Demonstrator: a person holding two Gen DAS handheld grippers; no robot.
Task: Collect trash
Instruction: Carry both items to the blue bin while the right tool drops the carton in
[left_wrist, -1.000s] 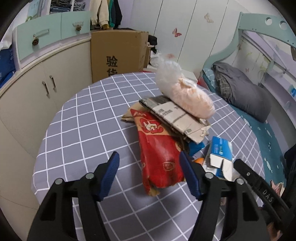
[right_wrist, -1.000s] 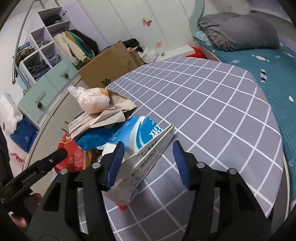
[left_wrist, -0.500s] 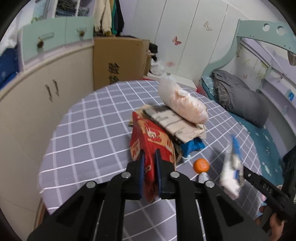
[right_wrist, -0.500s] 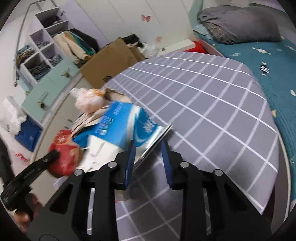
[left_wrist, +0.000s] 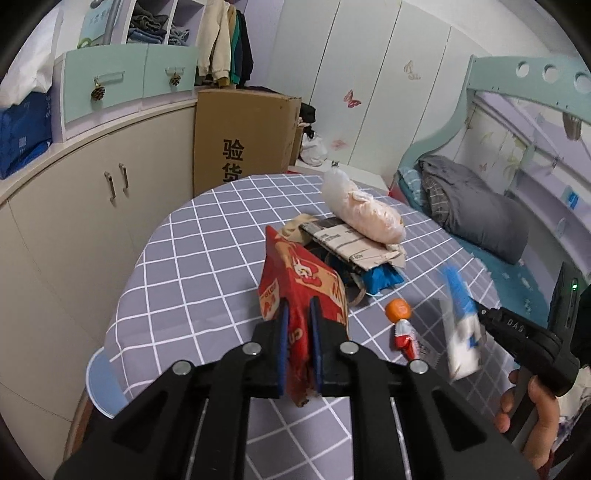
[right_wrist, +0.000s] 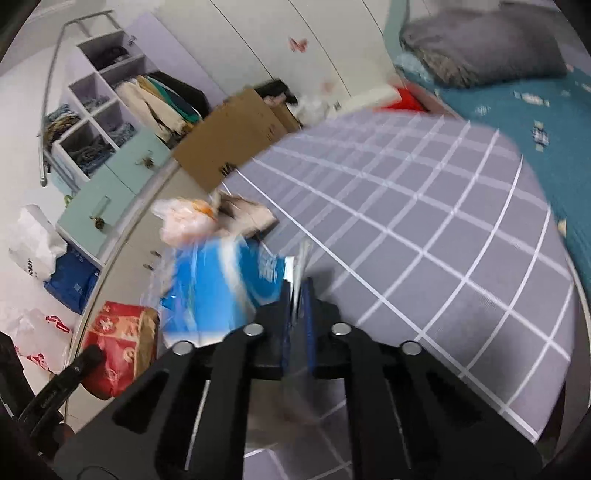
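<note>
On the grey checked table (left_wrist: 207, 258), a heap of trash remains: a tied plastic bag (left_wrist: 364, 214) on flattened cardboard (left_wrist: 351, 243). The left gripper (left_wrist: 297, 328) pinches the red bag (left_wrist: 299, 280), lifted off the cloth. The right gripper (right_wrist: 297, 310) is clamped on the blue carton (right_wrist: 225, 280). Both grips sit near thin edges, so carry slowly and level; the small orange-capped bottle (left_wrist: 400, 325) waits beside.

- red bag (left_wrist: 301, 295): glossy crinkled foil;
- blue-white box (right_wrist: 225, 291): smooth card;
- tablecloth (left_wrist: 207, 258): matt checked cloth;
- gripper fingers (left_wrist: 282, 343): matt black plastic
</note>
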